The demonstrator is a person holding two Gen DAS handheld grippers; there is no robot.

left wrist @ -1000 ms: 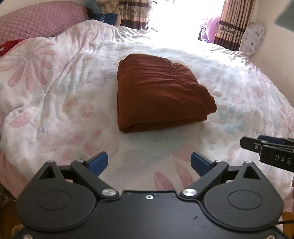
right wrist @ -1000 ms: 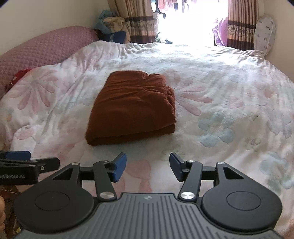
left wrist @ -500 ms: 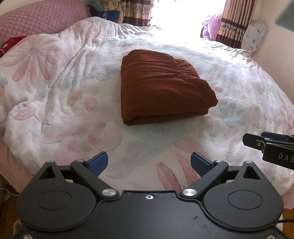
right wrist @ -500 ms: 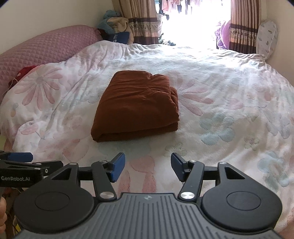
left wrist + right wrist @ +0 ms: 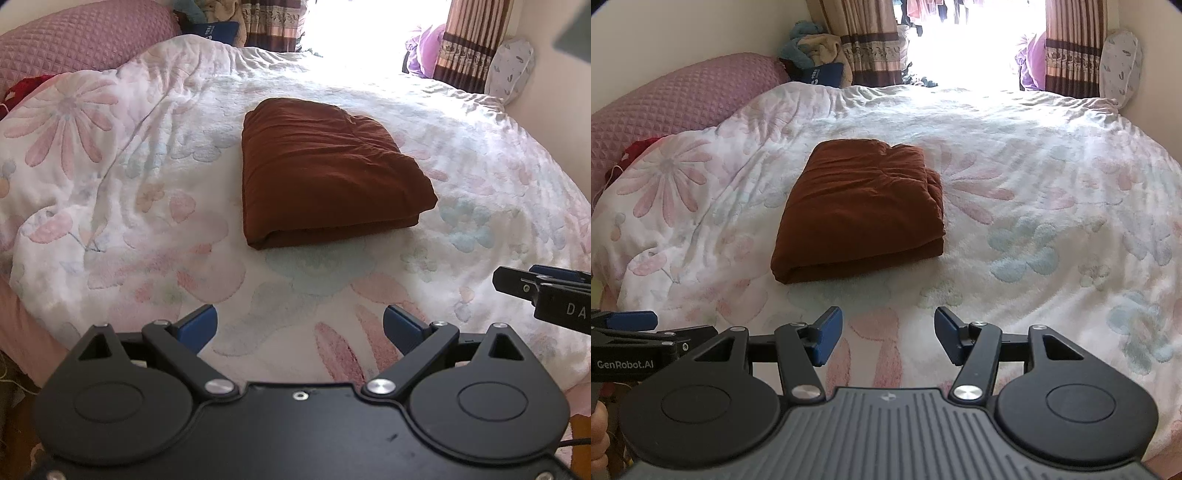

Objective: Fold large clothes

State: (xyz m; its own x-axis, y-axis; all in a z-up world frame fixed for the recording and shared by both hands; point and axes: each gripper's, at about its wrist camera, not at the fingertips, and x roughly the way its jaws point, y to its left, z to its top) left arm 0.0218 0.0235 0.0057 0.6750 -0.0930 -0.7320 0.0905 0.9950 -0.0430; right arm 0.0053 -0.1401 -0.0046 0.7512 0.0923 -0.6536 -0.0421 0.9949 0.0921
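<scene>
Black left gripper (image 5: 300,326), blue fingers (image 5: 197,326), silver screws.

I pulled both grippers back, away from the brown folded cloth (image 5: 325,173). A second before, my left gripper (image 5: 300,328) was close over the flowery blanket (image 5: 110,192), and the cloth sat nearer to its blue fingertips (image 5: 197,326). After that, more blanket showed between them. More of the pink bed edge (image 5: 22,332) came into view at the lower left. The same happened with my right gripper (image 5: 888,336): the cloth (image 5: 860,210) looked farther off, and more of the room behind the bed showed. I tipped both grippers up a little too.
</scene>
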